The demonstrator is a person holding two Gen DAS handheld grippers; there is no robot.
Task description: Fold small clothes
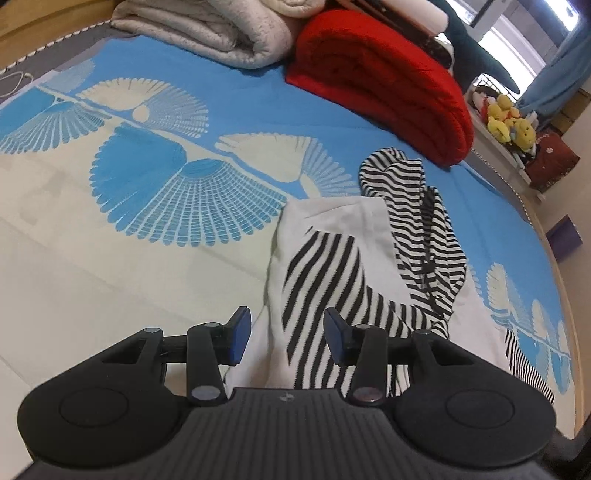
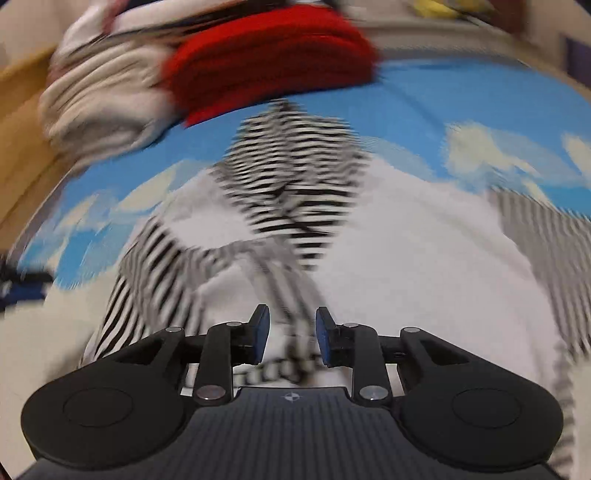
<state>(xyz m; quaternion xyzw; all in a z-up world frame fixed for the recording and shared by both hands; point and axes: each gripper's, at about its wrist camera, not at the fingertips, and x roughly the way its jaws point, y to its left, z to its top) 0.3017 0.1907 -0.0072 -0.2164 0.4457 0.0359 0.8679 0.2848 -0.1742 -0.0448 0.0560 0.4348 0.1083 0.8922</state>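
Observation:
A small white top with black-and-white striped sleeves and hood (image 1: pixel 332 258) lies rumpled on the bed. My left gripper (image 1: pixel 287 338) is open, just above its near left part, over a striped sleeve (image 1: pixel 321 280). In the blurred right wrist view the same garment (image 2: pixel 388 240) fills the middle, hood (image 2: pixel 291 155) at the far end. My right gripper (image 2: pixel 291 334) is open over the garment's near middle, with a striped strip between its pads; I cannot tell if it touches.
The bed has a blue and cream fan-patterned sheet (image 1: pixel 155 184). A folded red blanket (image 1: pixel 380 81) and a folded beige blanket (image 1: pixel 207 29) lie at the far end. Yellow plush toys (image 1: pixel 509 122) sit on a shelf past the bed's right edge.

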